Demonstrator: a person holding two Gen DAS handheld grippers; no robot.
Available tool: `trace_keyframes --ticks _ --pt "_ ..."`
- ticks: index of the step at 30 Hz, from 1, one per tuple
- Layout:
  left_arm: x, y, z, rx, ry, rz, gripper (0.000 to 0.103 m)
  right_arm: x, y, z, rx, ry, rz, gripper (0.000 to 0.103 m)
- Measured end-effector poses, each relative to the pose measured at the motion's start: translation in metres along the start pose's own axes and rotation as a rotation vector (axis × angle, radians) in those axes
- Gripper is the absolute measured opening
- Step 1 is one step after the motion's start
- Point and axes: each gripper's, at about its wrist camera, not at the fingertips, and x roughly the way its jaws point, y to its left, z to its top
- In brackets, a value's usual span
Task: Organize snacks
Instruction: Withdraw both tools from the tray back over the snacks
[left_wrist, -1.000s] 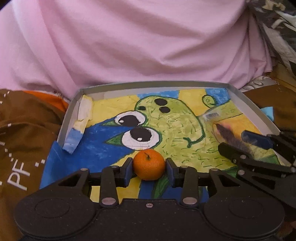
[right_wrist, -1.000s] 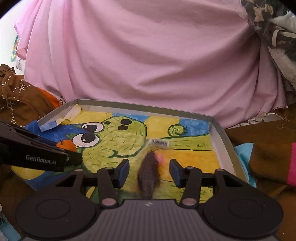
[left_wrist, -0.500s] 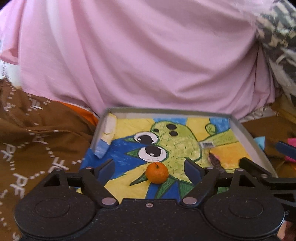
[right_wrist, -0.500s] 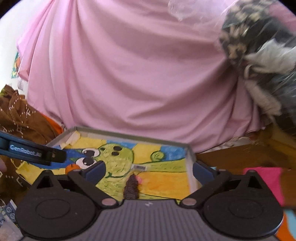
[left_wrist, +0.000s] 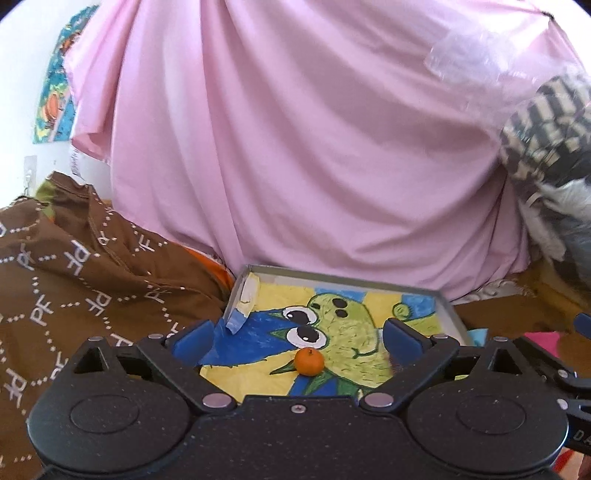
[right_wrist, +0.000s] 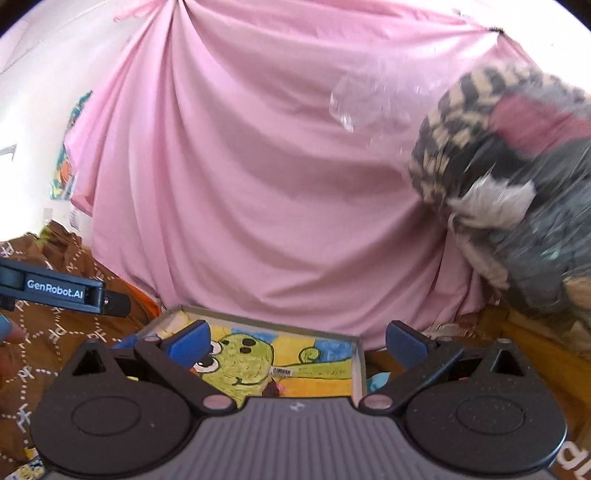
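Right wrist view: "GenRobot.AI" reads on the left gripper (right_wrist: 110, 302); both grippers' jaws spread wide, holding nothing

Dark snack (right_wrist: 272, 388) half hidden behind right gripper body; patterned bundle (right_wrist: 517, 206) blurred, cut off at right edge.

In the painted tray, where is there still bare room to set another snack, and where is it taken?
In the tray, the orange takes the near middle and a dark wrapped snack lies near the front right, below a barcode sticker. Free patches: the blue area between the orange and the taped left wall, and the far strip along the back rim. Both tools, left and right, are open and empty.
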Motion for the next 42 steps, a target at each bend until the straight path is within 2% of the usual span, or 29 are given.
trace_keyframes --ticks 8,14,19,26,32,36,42 --pt "-0.049 0.0 -0.013 -0.05 -0.01 -0.017 0.101 -0.062 0.0 -0.011 -0.004 0.001 -0.004 0.103" --pt "-0.08 0.009 -0.033 -0.096 0.008 0.01 0.101 -0.103 0.001 -0.037 0.006 0.069 0.003 0.103" --pt "-0.101 0.012 -0.054 -0.09 0.04 0.036 0.101 -0.128 0.001 -0.05 0.012 0.125 0.018 0.103" --pt "-0.118 0.009 -0.083 -0.037 0.158 0.06 0.101 -0.15 0.003 -0.064 0.024 0.212 0.013 0.103" --pt "-0.124 0.012 -0.105 -0.007 0.265 0.058 0.101 -0.152 0.007 -0.078 0.011 0.301 0.021 0.103" --pt "-0.124 0.015 -0.119 -0.002 0.315 0.065 0.1 -0.144 0.016 -0.09 -0.018 0.381 0.075 0.103" --pt "-0.12 0.017 -0.133 0.007 0.4 0.066 0.099 -0.133 0.018 -0.112 0.033 0.494 0.14 0.103"
